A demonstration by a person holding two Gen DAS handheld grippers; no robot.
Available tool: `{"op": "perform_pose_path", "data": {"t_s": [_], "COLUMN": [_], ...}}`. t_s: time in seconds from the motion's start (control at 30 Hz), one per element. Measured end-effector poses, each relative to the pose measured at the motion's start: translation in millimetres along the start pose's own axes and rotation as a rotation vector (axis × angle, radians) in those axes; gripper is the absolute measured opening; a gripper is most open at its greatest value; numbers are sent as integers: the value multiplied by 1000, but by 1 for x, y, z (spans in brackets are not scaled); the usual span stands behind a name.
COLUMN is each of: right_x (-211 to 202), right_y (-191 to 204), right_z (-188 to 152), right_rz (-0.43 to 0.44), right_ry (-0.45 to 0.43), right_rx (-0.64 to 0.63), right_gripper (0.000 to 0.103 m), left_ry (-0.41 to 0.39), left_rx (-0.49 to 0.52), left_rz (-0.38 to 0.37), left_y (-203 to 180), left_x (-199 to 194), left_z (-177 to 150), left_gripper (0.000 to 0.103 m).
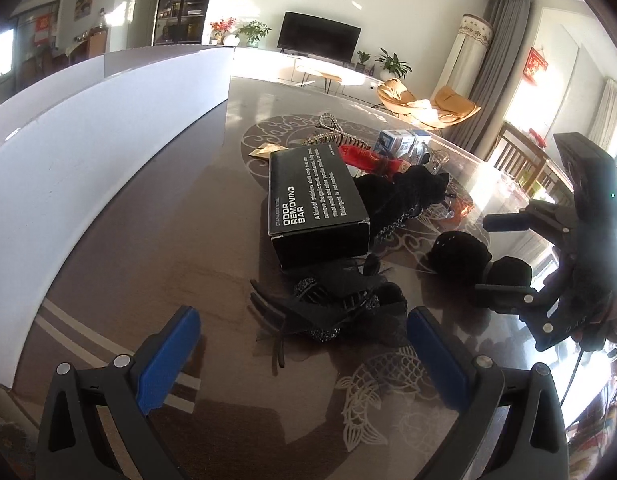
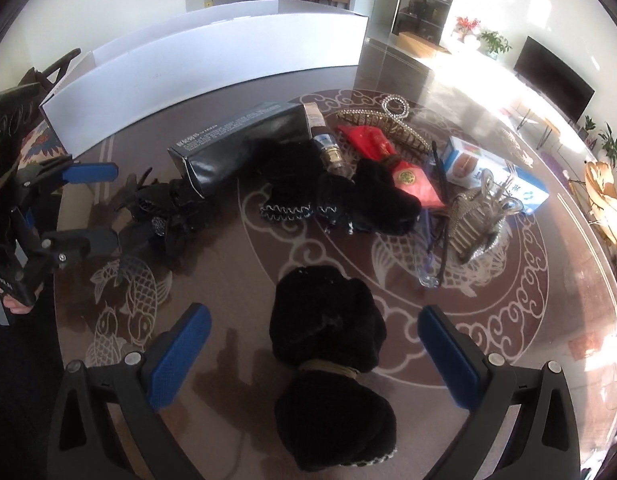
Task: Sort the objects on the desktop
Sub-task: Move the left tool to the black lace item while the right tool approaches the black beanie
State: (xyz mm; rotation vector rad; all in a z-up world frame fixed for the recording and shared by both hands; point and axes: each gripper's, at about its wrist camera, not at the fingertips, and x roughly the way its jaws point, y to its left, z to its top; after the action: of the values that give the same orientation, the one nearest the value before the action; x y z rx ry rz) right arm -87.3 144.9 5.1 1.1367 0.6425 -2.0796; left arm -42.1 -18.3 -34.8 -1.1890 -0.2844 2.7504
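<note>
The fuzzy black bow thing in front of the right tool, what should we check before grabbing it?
1. Right tool open: ok, both blue pads are spread wide.
2. Fuzzy black bow between the pads: ok, it sits centred in the gap, not yet touched.
3. Bow free of the other things: ok, it lies apart from the black pile behind it.
4. Left tool out of the way: ok, it is open over the black hair clip off to the side.
5. White box ready to take things: cannot tell, its inside is hidden.
</note>
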Motion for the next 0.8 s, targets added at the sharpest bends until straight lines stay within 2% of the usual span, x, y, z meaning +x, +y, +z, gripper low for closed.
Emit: {"op": "perform_pose_path", "data": {"t_s": [0.07, 0.17, 0.23, 0.37, 0.5, 0.57, 0.63, 0.7, 0.8], "right_x": [-2, -8, -10, -13, -17, -17, -16, -17, -22], "right_y": [-3, -8, -8, -8, -9, -11, -13, -16, -18], "right_z": [-4, -10, -9, -14, -24, -26, -25, -22, -18], "right_rz": [-10, -6, -8, 5, 39, 38, 26, 23, 30], "right_ry": [-9, -33, -37, -21, 2, 10, 12, 6, -9], "right_rx": [33, 90, 102, 92, 91, 87, 88, 108, 145], "right_gripper": [103, 103, 103, 103, 103, 103, 103, 103, 103], "left_ry": [8, 116, 151, 193, 237, 228, 182, 143, 165], "left_rx": [2, 40, 118, 272, 376, 395, 400, 384, 388], "left_rz": [31, 57, 88, 63, -17, -29, 10, 19, 10], "left_y": [-6, -16, -27, -34, -31, -28, -29, -31, -37], "left_x": [13, 37, 42, 31, 10, 3, 1, 3, 20], "left_z": [14, 28, 27, 4, -14, -12, -1, 11, 18], "left_gripper": [103, 103, 103, 103, 103, 103, 103, 103, 103]}}
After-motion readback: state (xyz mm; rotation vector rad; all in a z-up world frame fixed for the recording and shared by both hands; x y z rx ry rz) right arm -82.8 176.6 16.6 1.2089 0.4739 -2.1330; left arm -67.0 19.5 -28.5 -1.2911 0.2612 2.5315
